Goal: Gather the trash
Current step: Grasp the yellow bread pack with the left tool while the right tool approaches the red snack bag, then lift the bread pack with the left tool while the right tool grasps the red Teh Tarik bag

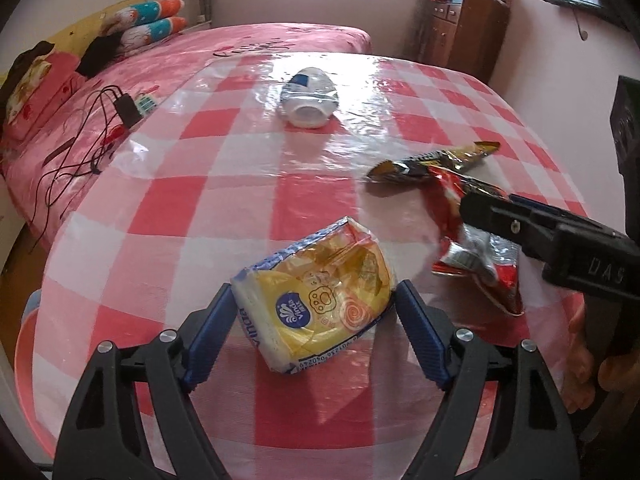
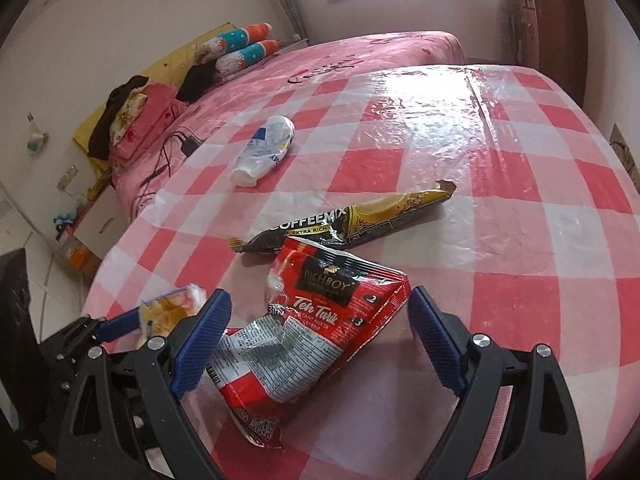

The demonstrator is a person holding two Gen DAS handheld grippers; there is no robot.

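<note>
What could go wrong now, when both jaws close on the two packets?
1. The red tea sachet touches the coffee stick, so lifting it may drag the stick along.
2. The right gripper has its jaws wide open around a flat, crumpled sachet; they may slide over it.
3. The tissue pack lies askew in the left gripper and may twist out.

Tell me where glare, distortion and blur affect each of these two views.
Left wrist view: window glare whitens the tablecloth around the crushed bottle; fisheye bends the table edge; the tissue pack between the left tongs is sharp. Right wrist view: glare washes out the far checks; corners go dark; the red sachet print reads clearly, and the coffee sachet too.
</note>
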